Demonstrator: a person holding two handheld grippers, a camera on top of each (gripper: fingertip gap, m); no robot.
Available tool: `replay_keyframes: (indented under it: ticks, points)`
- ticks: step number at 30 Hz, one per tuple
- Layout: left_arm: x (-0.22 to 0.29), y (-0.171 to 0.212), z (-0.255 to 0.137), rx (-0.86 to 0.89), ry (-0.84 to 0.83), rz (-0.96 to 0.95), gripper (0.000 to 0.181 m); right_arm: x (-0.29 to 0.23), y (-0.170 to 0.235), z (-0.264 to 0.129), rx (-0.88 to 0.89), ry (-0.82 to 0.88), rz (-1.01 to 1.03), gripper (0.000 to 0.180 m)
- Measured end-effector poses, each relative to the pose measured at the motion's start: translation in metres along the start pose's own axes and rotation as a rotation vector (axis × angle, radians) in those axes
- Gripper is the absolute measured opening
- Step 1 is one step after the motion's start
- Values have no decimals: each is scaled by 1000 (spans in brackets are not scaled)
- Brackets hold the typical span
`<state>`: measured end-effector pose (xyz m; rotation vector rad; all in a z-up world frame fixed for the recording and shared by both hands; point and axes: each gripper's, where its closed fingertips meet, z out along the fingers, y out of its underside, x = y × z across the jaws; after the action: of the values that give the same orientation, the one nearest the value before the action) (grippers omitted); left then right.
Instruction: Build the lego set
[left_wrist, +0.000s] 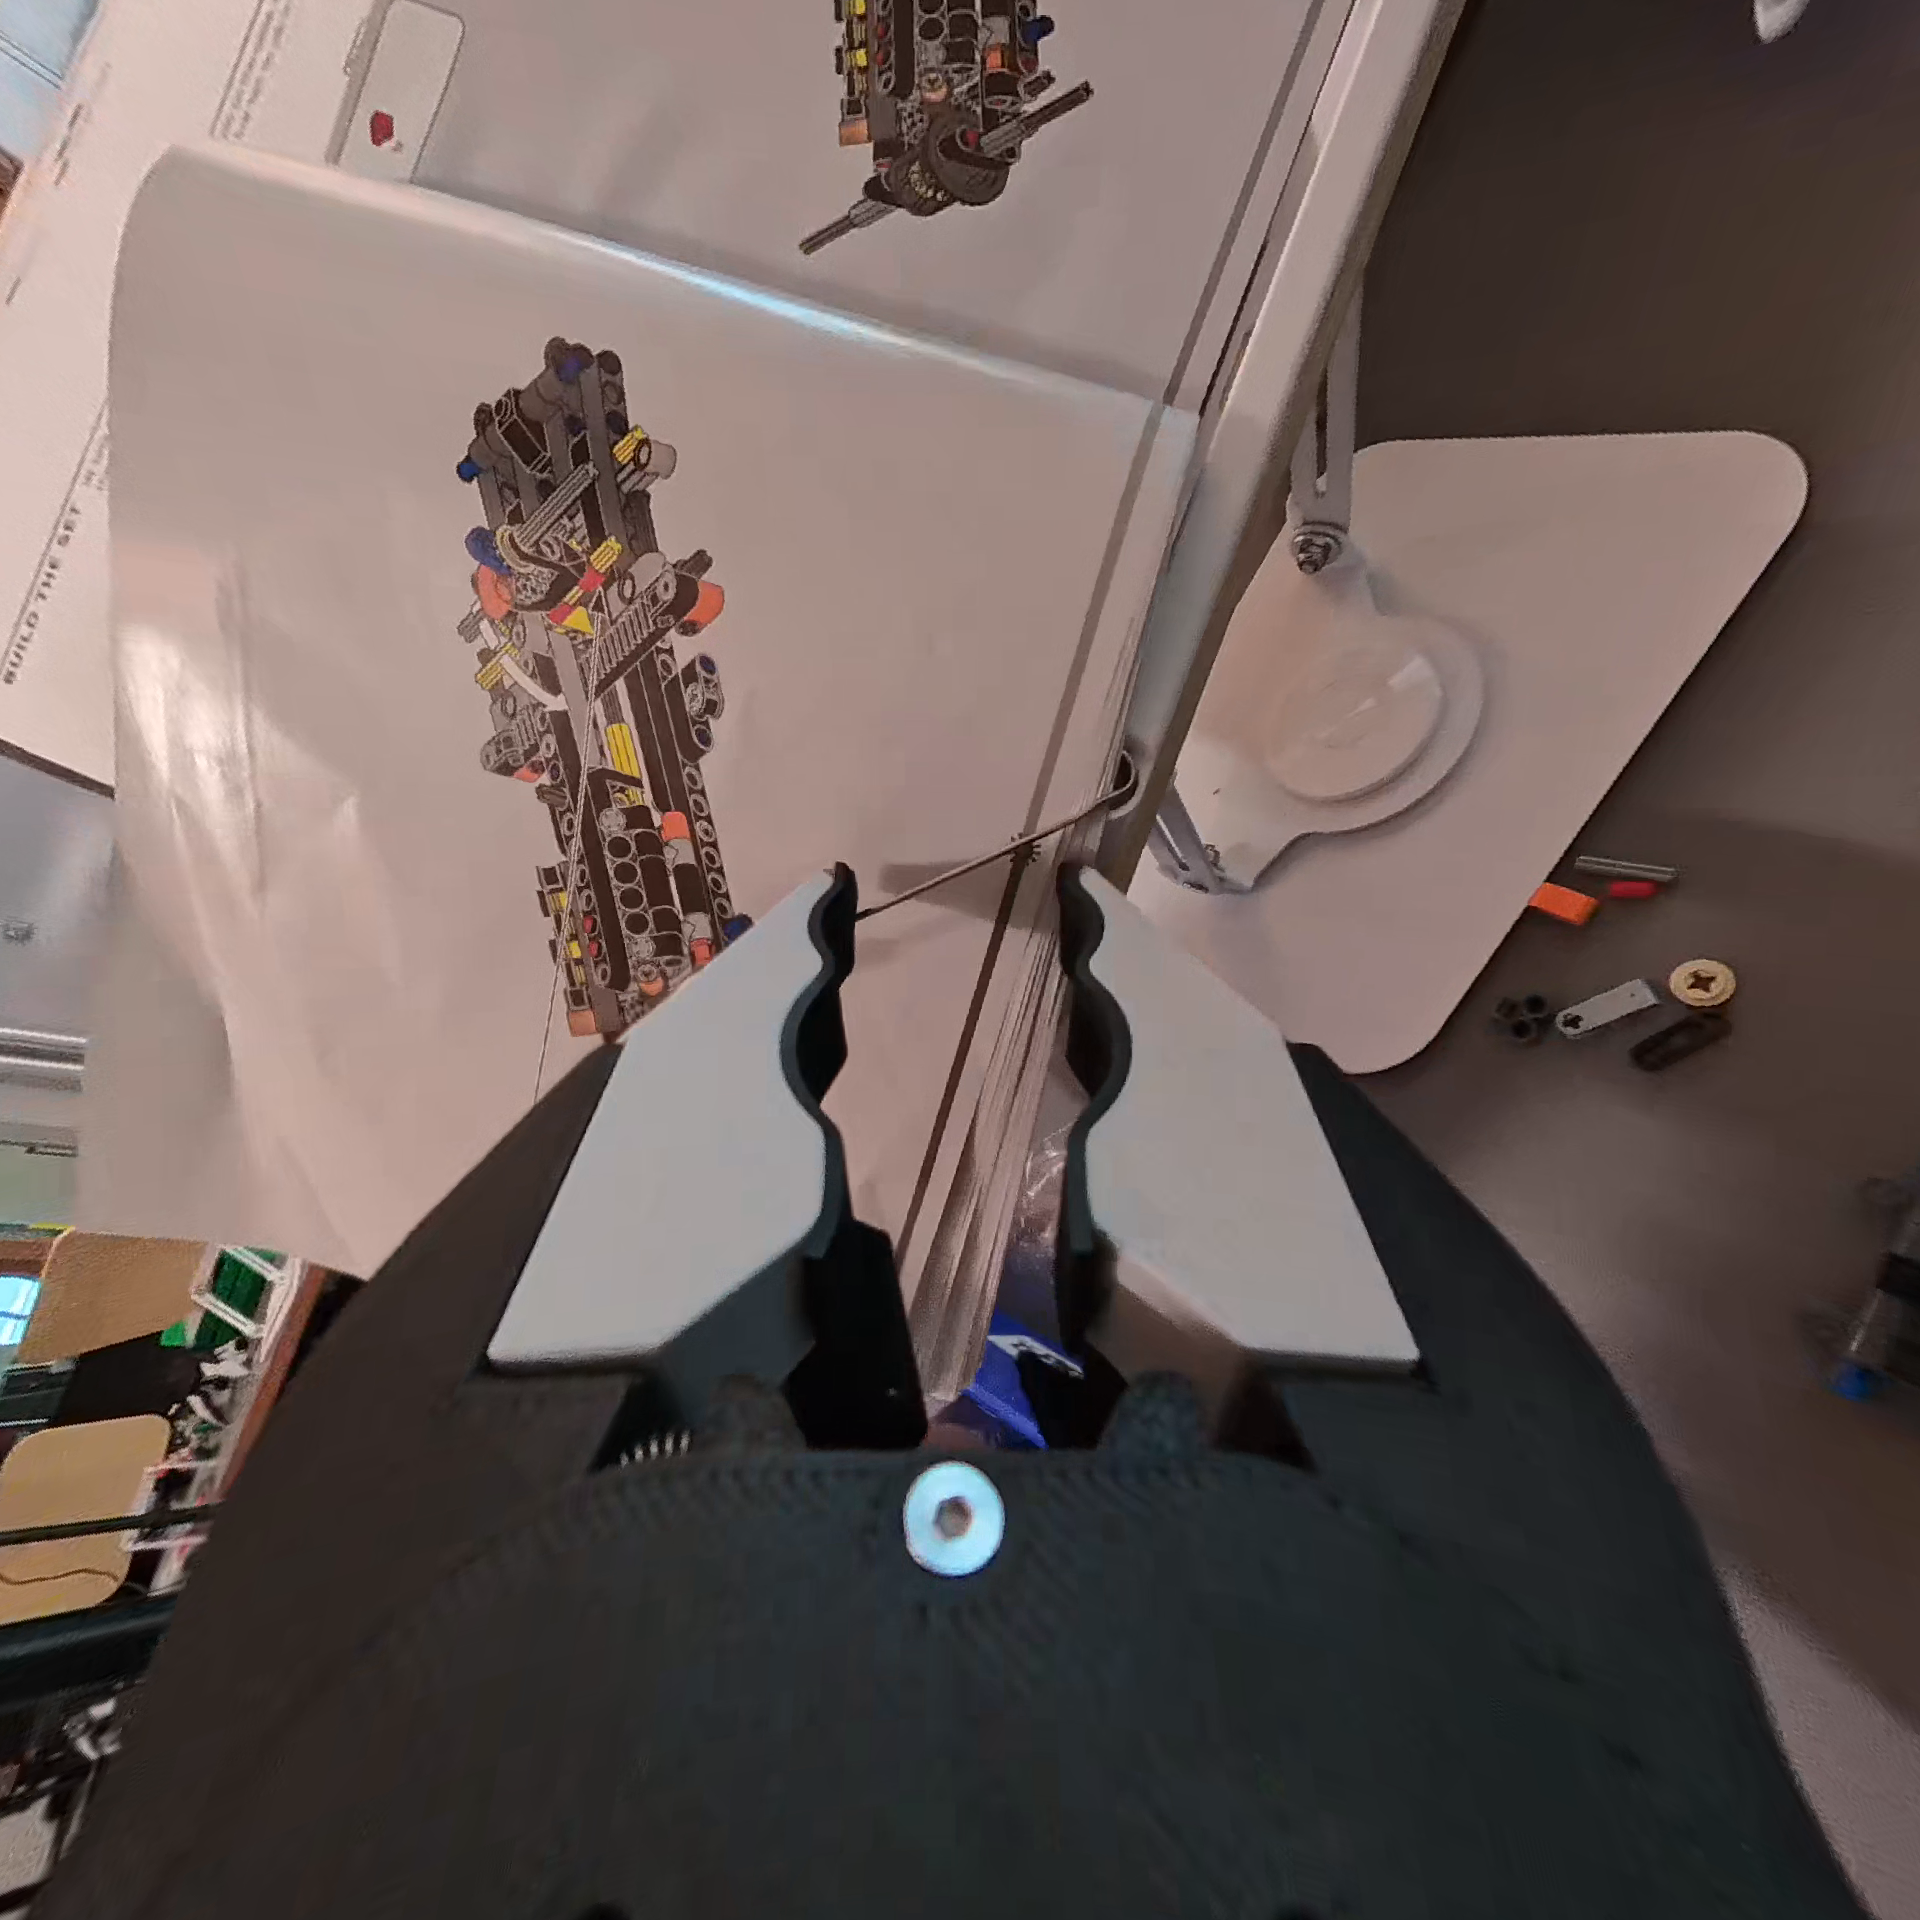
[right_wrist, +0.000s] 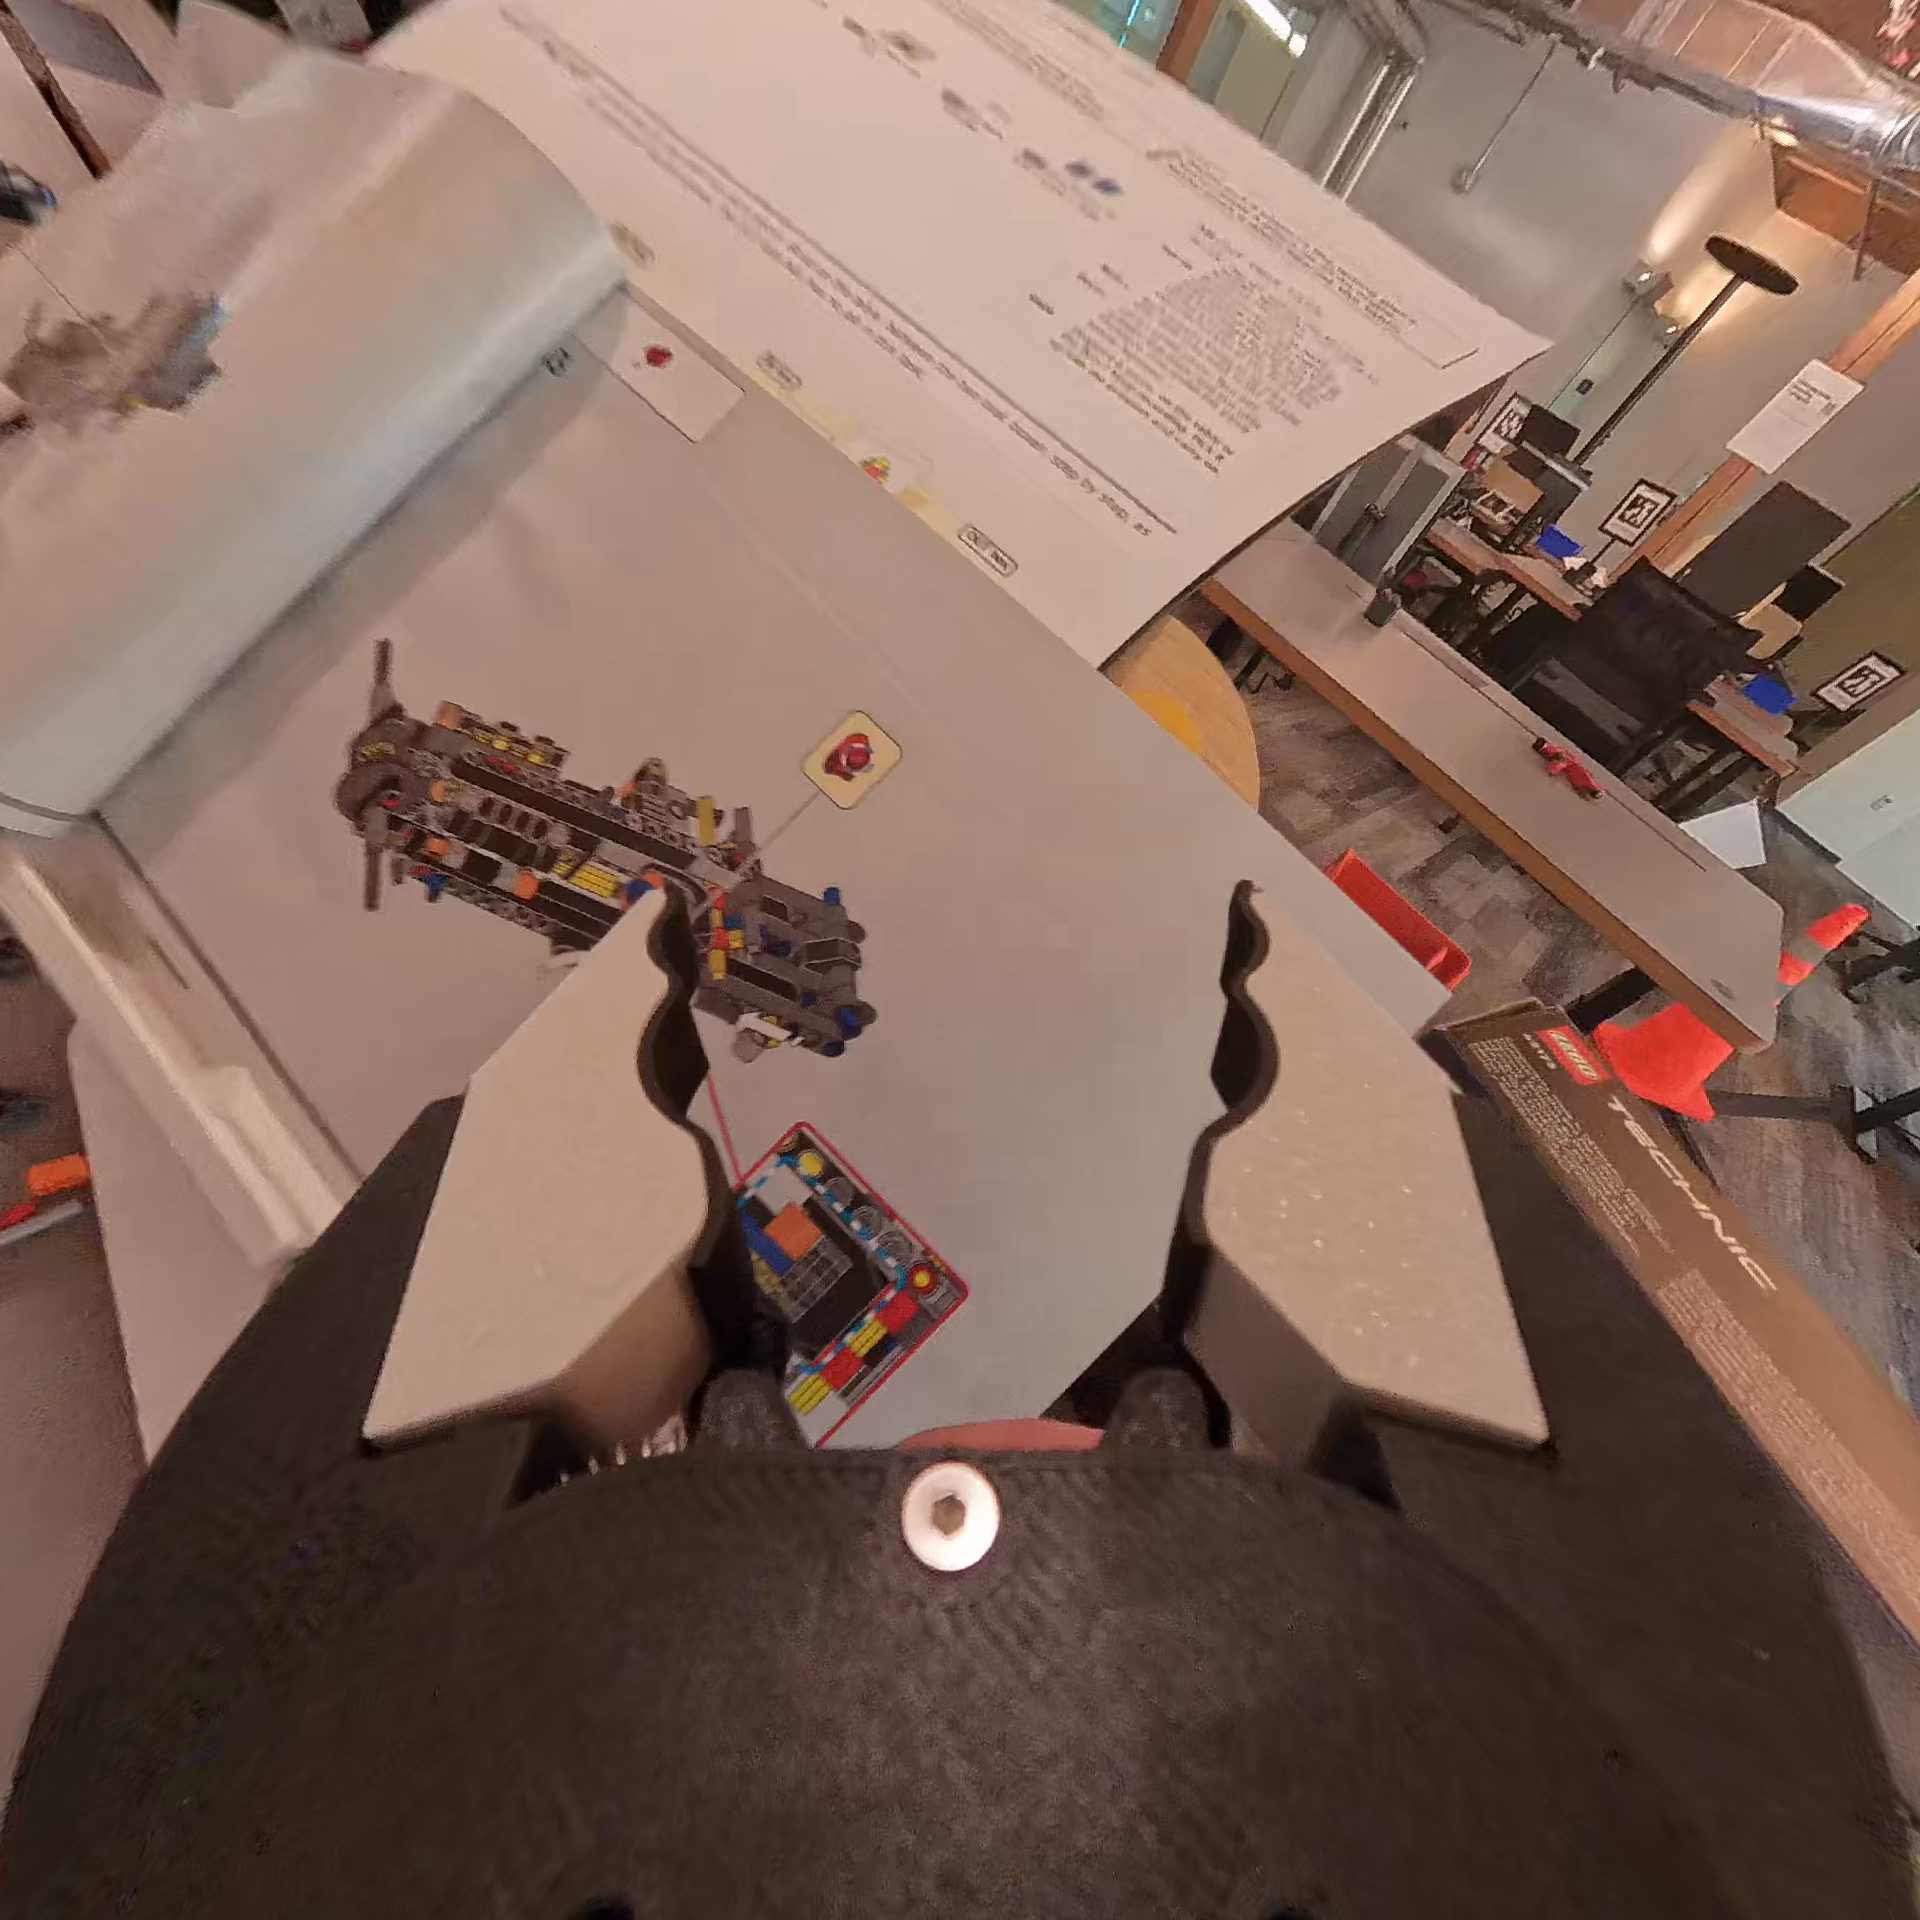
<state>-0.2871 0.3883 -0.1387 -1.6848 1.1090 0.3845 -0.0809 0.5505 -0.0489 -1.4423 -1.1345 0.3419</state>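
Note:
The open instruction booklet (left_wrist: 883, 623) stands on a white stand (left_wrist: 1507, 727), with drawings of the model on its pages. One page (left_wrist: 312, 727) is curled up and blurred. My left gripper (left_wrist: 956, 894) is partly open, and the edge of the booklet's page stack (left_wrist: 997, 1143) runs between its jaws; I cannot tell if they touch it. A thin wire page holder (left_wrist: 966, 868) crosses at the fingertips. My right gripper (right_wrist: 954, 914) is wide open and empty over the booklet's other page (right_wrist: 1039, 935). The curled page (right_wrist: 312, 312) is at the upper left.
Loose lego parts lie on the dark table right of the stand: an orange piece (left_wrist: 1564, 902), a tan round piece (left_wrist: 1702, 982), a grey beam (left_wrist: 1605, 1008). A part-built model (left_wrist: 1881, 1309) is at the right edge. The lego box (right_wrist: 1662, 1195) lies right of the booklet. A printed sheet (right_wrist: 987, 260) stands behind.

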Motion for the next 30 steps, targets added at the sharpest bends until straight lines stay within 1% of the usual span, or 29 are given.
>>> replay_keyframes:
  ticks: [2,4,5,11,12,13,14,17,18,19,20,21,24,26,30]
  points:
    - [3,1,0,0,-3,0,34,1,6,8,-28,-9,-11,100]
    - [10,3,1,-8,28,-20,19,4,8,11,-33,6,-39,98]
    - [12,4,1,-4,29,-26,15,5,9,11,-41,15,-53,95]
    - [15,3,1,0,12,-30,10,4,11,10,-71,31,-93,88]
    - [15,3,1,2,12,-37,9,1,11,10,-70,23,-107,79]
    - [15,4,1,3,11,-34,9,-3,12,10,-67,15,-122,65]
    - [16,4,1,0,8,-28,9,-6,12,10,-64,16,-134,57]
    - [18,5,1,-8,-5,-29,10,-9,13,10,-60,15,-138,50]
    - [18,5,1,-7,-8,-30,10,-8,12,9,-63,19,-142,50]
    - [19,5,0,-8,-7,-33,9,-4,9,7,-59,42,-145,53]
    - [19,5,0,-7,-5,-35,8,2,4,5,-48,70,-138,80]
    - [19,5,-1,-7,-7,-34,8,5,2,5,-45,77,-122,95]
    - [20,5,0,-4,-13,-36,8,12,7,9,-78,68,-117,99]
    - [19,5,0,-2,-18,-37,8,10,9,12,-83,39,-108,92]
    - [19,5,0,6,-24,-45,8,10,10,14,-101,37,-107,90]
